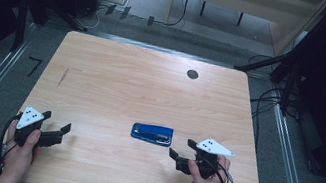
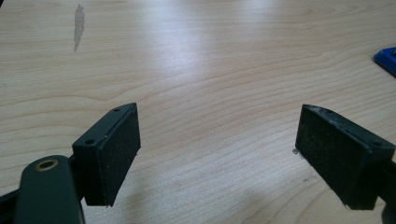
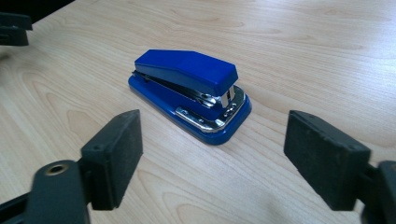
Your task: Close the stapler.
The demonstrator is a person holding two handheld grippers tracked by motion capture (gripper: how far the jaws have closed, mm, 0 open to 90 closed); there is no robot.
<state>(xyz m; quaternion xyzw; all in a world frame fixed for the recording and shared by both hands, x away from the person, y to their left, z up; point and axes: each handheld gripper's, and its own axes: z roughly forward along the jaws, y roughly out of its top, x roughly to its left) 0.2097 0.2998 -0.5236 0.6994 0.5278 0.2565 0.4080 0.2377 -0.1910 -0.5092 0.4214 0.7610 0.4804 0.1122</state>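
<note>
Blue stapler [image 3: 189, 95] flat on the counter [image 1: 117, 78], just past the right gripper [image 1: 182, 151], fingers wide and holding nothing. Left gripper [image 1: 58, 124] far off, fingers wide too.

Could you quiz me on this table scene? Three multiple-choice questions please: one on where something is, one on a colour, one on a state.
1. Where does the stapler lie on the table?
A. at the far edge
B. on the near half, close to the right gripper
C. beside the left gripper

2. What colour is the stapler?
A. red
B. blue
C. green

3. How do the right gripper's jaws stand?
A. shut on the stapler
B. shut on nothing
C. open, with the stapler ahead of them, untouched

Answers:
1 B: the high view shows it just left of the right gripper.
2 B: its body and base are blue, with silver metal at the front.
3 C: the right gripper view shows the pads wide apart, short of the stapler.
</note>
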